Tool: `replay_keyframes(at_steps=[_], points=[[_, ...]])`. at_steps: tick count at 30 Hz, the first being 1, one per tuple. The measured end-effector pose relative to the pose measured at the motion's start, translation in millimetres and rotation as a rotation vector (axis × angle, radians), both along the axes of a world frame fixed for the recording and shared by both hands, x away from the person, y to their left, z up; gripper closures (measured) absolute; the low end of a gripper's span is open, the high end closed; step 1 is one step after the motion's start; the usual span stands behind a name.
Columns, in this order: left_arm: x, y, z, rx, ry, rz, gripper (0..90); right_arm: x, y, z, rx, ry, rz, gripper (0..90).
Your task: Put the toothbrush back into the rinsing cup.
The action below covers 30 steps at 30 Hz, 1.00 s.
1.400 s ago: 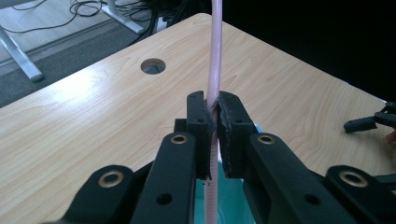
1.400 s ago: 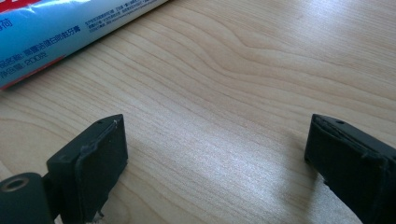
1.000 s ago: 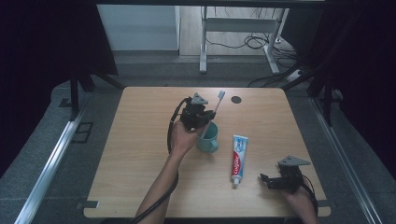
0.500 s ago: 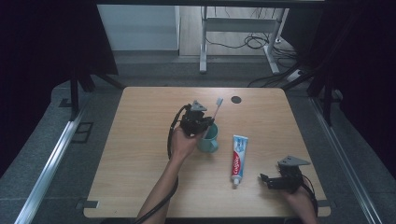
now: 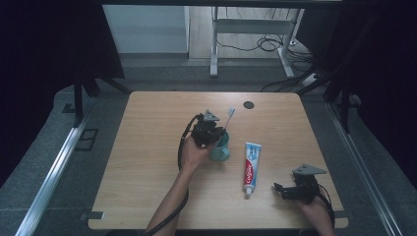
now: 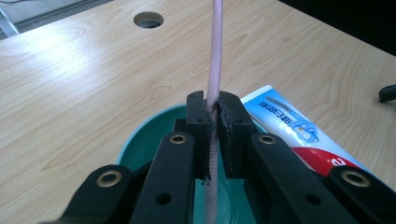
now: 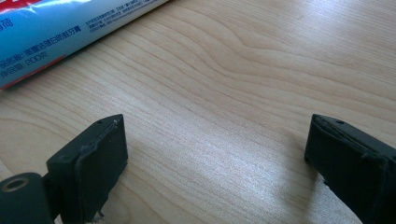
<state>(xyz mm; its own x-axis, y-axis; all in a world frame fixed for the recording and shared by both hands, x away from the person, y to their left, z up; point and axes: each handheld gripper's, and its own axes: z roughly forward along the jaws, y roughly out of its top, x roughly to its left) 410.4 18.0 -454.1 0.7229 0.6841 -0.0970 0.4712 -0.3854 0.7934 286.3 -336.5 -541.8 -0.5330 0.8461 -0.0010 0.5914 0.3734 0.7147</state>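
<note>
Toothbrush (image 5: 228, 117) now more upright than a second ago, handle lower into teal cup (image 5: 221, 147) at desk (image 5: 147, 147) centre — left gripper (image 5: 206, 132) jaws clenched on it. Toothpaste tube (image 5: 251, 167) right of cup, Chinese print unreadable. Right gripper (image 5: 295, 189) jaws spread — holding nothing.

A pink toothbrush (image 6: 215, 70) stands nearly upright, its lower end inside the teal cup (image 5: 221, 147).
</note>
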Motion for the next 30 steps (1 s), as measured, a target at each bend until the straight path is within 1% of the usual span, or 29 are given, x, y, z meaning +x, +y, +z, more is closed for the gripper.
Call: replay_keyframes(at_steps=[3, 8, 10, 11, 15, 18, 19, 20, 23, 25, 27, 30], points=[[0.5, -1.8, -3.3, 0.008, 0.004, 0.001, 83.1, 0.0, 0.0, 0.0, 0.0, 0.0, 0.0, 5.5], [0.5, -2.3, -3.7, 0.011, 0.007, 0.006, 82.9, 0.0, 0.0, 0.0, 0.0, 0.0, 0.0, 5.5], [0.2, -3.2, -4.1, 0.02, 0.006, 0.008, 82.7, 0.0, 0.0, 0.0, 0.0, 0.0, 0.0, 5.5], [0.1, -3.5, -4.0, 0.032, 0.004, 0.008, 82.7, 0.0, 0.0, 0.0, 0.0, 0.0, 0.0, 5.5], [-0.2, -4.7, -4.3, 0.046, 0.003, 0.011, 82.6, 0.0, 0.0, 0.0, 0.0, 0.0, 0.0, 5.5], [-0.1, -6.1, -4.7, 0.069, 0.01, 0.016, 82.6, 0.0, 0.0, 0.0, 0.0, 0.0, 0.0, 5.5], [-0.1, -6.1, -4.7, 0.069, 0.01, 0.016, 82.5, 0.0, 0.0, 0.0, 0.0, 0.0, 0.0, 5.5], [0.2, -6.2, -5.2, 0.082, 0.014, 0.016, 82.5, 0.0, 0.0, 0.0, 0.0, 0.0, 0.0, 5.5], [1.2, -5.6, -7.6, 0.09, 0.029, 0.024, 82.4, 0.1, 0.1, 0.0, 0.001, 0.0, 0.001, 5.5], [1.6, -5.5, -8.6, 0.092, 0.032, 0.025, 82.0, 0.1, 0.2, 0.0, 0.0, 0.001, 0.0, 5.5], [2.8, -5.1, -12.2, 0.087, 0.045, 0.028, 81.6, 0.1, 0.2, 0.0, 0.0, 0.001, 0.0, 5.5], [3.1, -5.9, -13.7, 0.093, 0.048, 0.027, 81.4, 0.1, 0.3, 0.0, 0.001, 0.002, 0.0, 5.5]])
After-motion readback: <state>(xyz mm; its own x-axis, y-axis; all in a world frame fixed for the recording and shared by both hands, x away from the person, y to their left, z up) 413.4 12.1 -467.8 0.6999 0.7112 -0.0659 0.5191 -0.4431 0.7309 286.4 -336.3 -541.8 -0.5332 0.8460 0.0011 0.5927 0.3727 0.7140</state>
